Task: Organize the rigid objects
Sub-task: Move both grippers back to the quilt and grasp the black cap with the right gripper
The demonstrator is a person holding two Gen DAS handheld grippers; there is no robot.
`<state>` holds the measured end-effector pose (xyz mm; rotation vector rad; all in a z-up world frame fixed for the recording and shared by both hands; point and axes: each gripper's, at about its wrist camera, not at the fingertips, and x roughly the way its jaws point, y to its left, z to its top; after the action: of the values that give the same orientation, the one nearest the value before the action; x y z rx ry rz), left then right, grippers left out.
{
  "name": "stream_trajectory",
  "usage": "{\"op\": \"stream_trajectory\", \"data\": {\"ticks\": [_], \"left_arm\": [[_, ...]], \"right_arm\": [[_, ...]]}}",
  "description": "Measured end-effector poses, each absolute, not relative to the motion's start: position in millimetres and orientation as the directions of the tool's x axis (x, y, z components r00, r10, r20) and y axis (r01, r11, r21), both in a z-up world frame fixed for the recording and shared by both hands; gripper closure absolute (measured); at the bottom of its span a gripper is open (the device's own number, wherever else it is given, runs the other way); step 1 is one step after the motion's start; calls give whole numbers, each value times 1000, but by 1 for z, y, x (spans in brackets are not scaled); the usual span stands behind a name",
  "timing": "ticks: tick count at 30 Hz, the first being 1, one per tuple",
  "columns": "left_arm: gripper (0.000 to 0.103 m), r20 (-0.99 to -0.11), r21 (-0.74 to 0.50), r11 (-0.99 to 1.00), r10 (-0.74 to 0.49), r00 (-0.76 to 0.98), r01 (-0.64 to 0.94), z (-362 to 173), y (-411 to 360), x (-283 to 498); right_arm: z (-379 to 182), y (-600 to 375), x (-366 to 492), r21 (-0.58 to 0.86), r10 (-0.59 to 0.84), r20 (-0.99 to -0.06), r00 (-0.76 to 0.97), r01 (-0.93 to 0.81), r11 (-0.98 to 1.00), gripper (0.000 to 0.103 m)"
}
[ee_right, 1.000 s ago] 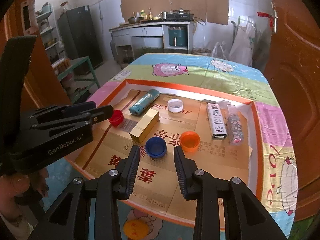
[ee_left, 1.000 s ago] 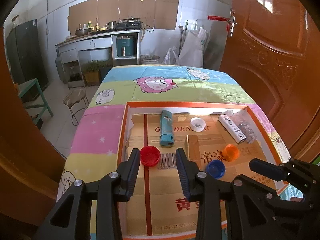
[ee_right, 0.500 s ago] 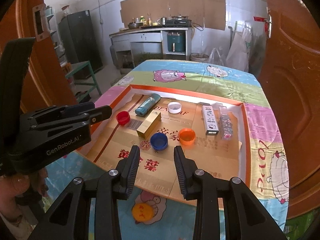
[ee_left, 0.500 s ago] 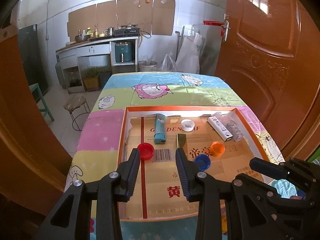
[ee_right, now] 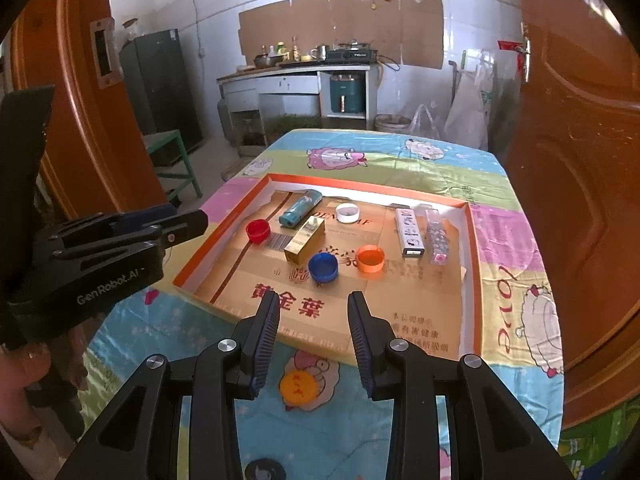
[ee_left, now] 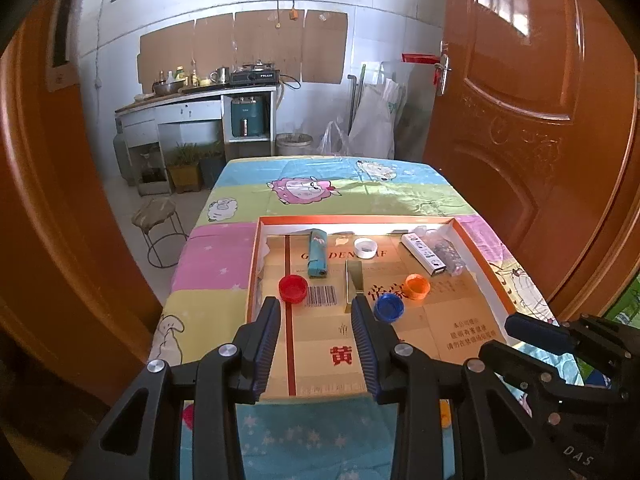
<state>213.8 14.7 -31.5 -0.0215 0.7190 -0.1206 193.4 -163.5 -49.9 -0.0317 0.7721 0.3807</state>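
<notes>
Left gripper (ee_left: 316,308): jaws were spread apart and held nothing; it hung over the near edge of the tray.
Right gripper (ee_right: 313,304): jaws were spread apart and held nothing; it hung over the tray's near edge.
Tray (ee_left: 486,268): a shallow orange-rimmed cardboard tray lay on the cartoon tablecloth (ee_left: 216,264).
Red cap (ee_left: 293,288): lay at the left of the tray, just beside a printed barcode.
Blue cap (ee_left: 389,307) and orange cap (ee_left: 417,286): lay close together, right of centre.
Gold box (ee_right: 305,239): in the right wrist view it showed a full long face; in the left wrist view it appeared only as a narrow end-on strip.
Teal tube (ee_left: 317,258): lay at the far left, near the white cap (ee_left: 365,247).
White carton (ee_left: 424,254) and clear patterned bottle (ee_left: 448,251): lay side by side at the far right.
Orange disc (ee_right: 298,389): lay on the tablecloth outside the tray, seen clearly only in the right wrist view.
</notes>
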Motion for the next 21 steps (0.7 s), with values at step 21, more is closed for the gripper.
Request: {"op": "stream_trajectory", "data": {"ticks": [21], "left_arm": [[66,-655,-96,989,-145,742,109,-38,29,161]], "right_arm": [[-79,-159,127,109,313,-736,601,-351,930,52]]}}
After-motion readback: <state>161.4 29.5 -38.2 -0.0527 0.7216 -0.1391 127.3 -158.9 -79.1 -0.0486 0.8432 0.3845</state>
